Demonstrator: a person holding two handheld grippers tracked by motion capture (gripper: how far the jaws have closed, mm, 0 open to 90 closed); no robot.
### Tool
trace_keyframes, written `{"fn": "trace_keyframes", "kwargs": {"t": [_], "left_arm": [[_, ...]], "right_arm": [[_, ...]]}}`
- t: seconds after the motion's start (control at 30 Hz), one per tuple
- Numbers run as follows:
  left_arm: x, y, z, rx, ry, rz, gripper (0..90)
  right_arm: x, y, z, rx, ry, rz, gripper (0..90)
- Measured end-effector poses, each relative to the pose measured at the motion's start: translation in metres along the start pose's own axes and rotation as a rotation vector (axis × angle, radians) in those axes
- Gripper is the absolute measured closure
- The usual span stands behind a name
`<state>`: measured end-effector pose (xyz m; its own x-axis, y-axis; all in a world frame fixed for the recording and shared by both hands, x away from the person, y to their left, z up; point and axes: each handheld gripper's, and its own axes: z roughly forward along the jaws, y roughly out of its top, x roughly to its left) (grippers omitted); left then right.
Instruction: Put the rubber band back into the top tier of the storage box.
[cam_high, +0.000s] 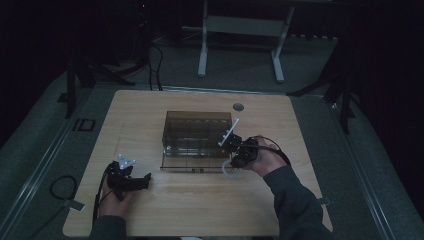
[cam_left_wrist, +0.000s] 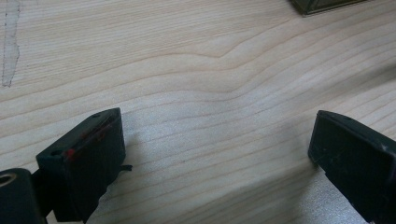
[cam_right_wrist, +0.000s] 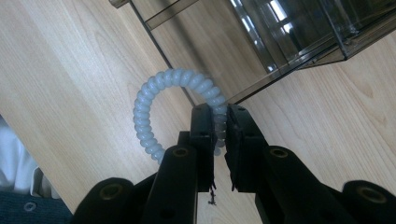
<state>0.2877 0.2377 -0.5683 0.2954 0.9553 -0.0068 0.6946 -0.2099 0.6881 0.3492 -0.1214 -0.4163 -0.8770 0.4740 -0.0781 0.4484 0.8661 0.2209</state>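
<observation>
The right claw (cam_right_wrist: 219, 140) pinched a pale coil tie (cam_right_wrist: 154, 107) at the box's (cam_high: 197, 135) four o'clock, which might slip; the left claw (cam_left_wrist: 215, 158) gaped empty

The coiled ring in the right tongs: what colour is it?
Pale, translucent bluish-white coiled ring; clearest in the right gripper view.

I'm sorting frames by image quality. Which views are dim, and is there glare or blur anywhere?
High view: dim and underexposed, with dark surroundings around the table. Left gripper view: bright, grain sharp, jaws cast soft shadows. Right gripper view: bright, with glare streaks on the clear box; the coiled ring is sharp.
</observation>
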Motion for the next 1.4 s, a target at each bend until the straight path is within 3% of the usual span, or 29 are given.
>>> {"fn": "trace_keyframes", "kwargs": {"t": [1.4], "left_arm": [[0.0,0.0,0.0,-0.002,0.0,-0.001,3.8]], "right_arm": [[-0.016,0.012,0.004,-0.039,-0.018,0.049,81.5]]}}
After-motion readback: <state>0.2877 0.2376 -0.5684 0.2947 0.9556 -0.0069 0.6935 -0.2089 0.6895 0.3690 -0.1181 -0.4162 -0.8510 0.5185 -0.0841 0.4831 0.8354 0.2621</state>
